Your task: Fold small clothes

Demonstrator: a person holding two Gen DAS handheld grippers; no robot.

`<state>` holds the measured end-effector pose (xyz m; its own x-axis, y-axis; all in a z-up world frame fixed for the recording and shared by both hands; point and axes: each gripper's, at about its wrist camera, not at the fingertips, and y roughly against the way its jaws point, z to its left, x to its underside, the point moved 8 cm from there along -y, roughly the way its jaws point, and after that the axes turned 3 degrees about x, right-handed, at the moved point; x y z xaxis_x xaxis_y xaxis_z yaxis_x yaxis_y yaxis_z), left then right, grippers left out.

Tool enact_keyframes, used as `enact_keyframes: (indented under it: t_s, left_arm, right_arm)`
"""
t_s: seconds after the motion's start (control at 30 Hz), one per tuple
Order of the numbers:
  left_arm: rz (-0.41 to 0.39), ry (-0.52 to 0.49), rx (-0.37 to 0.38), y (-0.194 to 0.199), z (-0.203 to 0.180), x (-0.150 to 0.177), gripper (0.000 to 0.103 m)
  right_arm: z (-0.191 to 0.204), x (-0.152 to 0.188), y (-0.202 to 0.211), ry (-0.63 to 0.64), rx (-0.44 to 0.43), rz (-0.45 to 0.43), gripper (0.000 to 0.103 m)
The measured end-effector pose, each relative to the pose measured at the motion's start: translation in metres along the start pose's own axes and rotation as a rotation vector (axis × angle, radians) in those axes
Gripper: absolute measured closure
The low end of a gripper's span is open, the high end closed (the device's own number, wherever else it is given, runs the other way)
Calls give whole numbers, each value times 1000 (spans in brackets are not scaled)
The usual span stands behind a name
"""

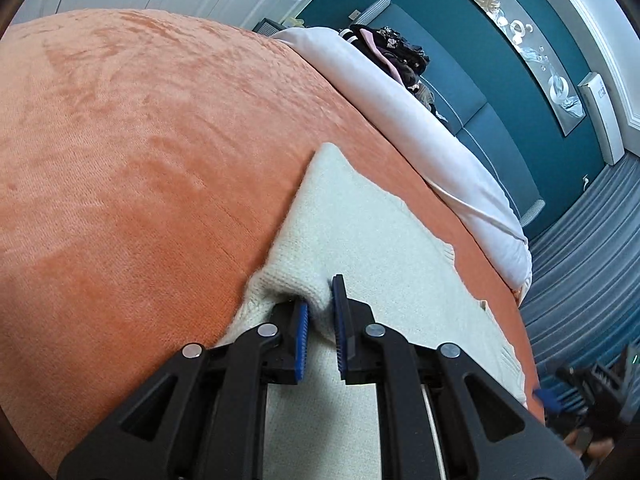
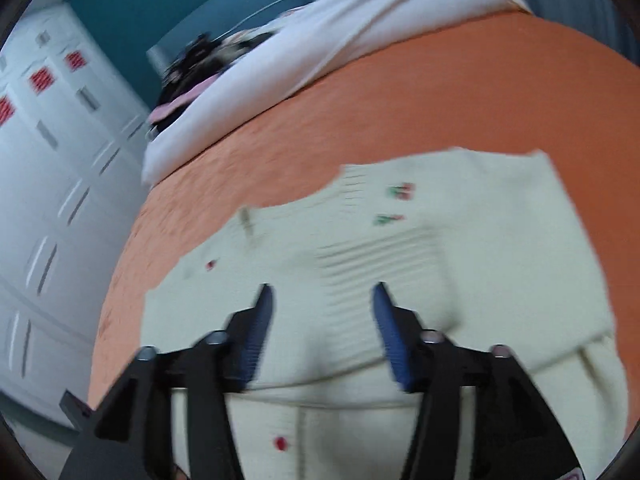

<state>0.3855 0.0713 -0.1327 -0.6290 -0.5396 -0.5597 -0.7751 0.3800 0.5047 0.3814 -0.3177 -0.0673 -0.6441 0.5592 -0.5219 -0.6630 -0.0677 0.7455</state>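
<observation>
A cream knitted sweater (image 1: 372, 232) lies spread on the orange bedspread (image 1: 120, 152). My left gripper (image 1: 320, 300) is shut on a raised fold of the sweater's left edge, knit bunched between the blue pads. In the right wrist view the same sweater (image 2: 460, 248), with small red and green motifs, fills the lower middle. My right gripper (image 2: 322, 300) is open just above it, jaws wide apart with nothing between them. That view is blurred by motion.
A white duvet (image 1: 420, 120) lies along the far side of the bed, with a dark heap of clothes (image 1: 392, 52) on it. Teal headboard wall (image 1: 500, 80) behind. White wardrobe doors (image 2: 48, 180) stand to the left. The right gripper shows at the edge (image 1: 580, 392).
</observation>
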Motion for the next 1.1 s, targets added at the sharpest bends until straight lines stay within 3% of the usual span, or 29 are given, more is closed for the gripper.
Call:
enact_keyframes:
  t_s: [0.1, 0.13, 0.17, 0.2, 0.27, 0.33, 0.4, 0.47, 0.53, 0.6, 0.67, 0.73, 0.77, 0.83, 0.87, 0.93, 1.03, 1.1]
  left_arm:
    - [4, -4, -8, 0, -1, -1, 92]
    - [5, 0, -4, -1, 0, -1, 92]
    - [6, 2, -3, -1, 1, -2, 92]
    - [6, 0, -5, -1, 1, -2, 92]
    - [4, -1, -3, -2, 2, -2, 92]
    - [1, -4, -1, -3, 2, -2, 92]
    - [0, -2, 3, -3, 3, -2, 92]
    - [-2, 0, 8, -3, 3, -1, 92]
    - [-5, 4, 14, -3, 4, 0, 92]
    - [-8, 1, 14, -3, 3, 0, 92]
    - [-10, 3, 18, -2, 3, 0, 92]
    - [-10, 5, 21, -1, 3, 0, 92]
    - [-11, 6, 24, -1, 3, -1, 92]
    - [-12, 8, 28, -1, 4, -1, 92]
    - [-14, 9, 31, -2, 4, 0, 92]
    - [-15, 10, 33, -3, 6, 0, 92]
    - [-25, 10, 42, -3, 8, -1, 92]
    - [-28, 18, 50, -4, 9, -1, 92]
  right_arm:
    - [-43, 6, -18, -68, 56, 73, 36]
    - [-45, 10, -26, -51, 54, 96, 41]
    - [-42, 11, -30, -18, 51, 92, 76]
    - [-36, 12, -30, 11, 29, 92, 92]
    - [-29, 5, -14, -25, -53, 44, 93]
    - [-38, 1, -3, -25, -69, -14, 94]
    - [-58, 24, -35, -23, -13, 118, 97]
    - [-56, 20, -22, 5, -4, 69, 89]
    - [-46, 9, 7, -5, 72, -30, 87]
    - [-3, 1, 30, 57, -7, -114, 87]
    - [70, 11, 20, 206, -133, -54, 87]
    - [152, 41, -13, 401, -259, 98, 89]
    - [181, 54, -31, 473, -288, 154, 90]
    - [223, 78, -79, 591, -254, 240, 91]
    - [232, 85, -105, 618, -211, 277, 91]
    - [230, 99, -153, 647, -104, 326, 103]
    - [227, 93, -157, 559, -142, 314, 103]
    - [217, 82, -129, 436, -197, 311, 97]
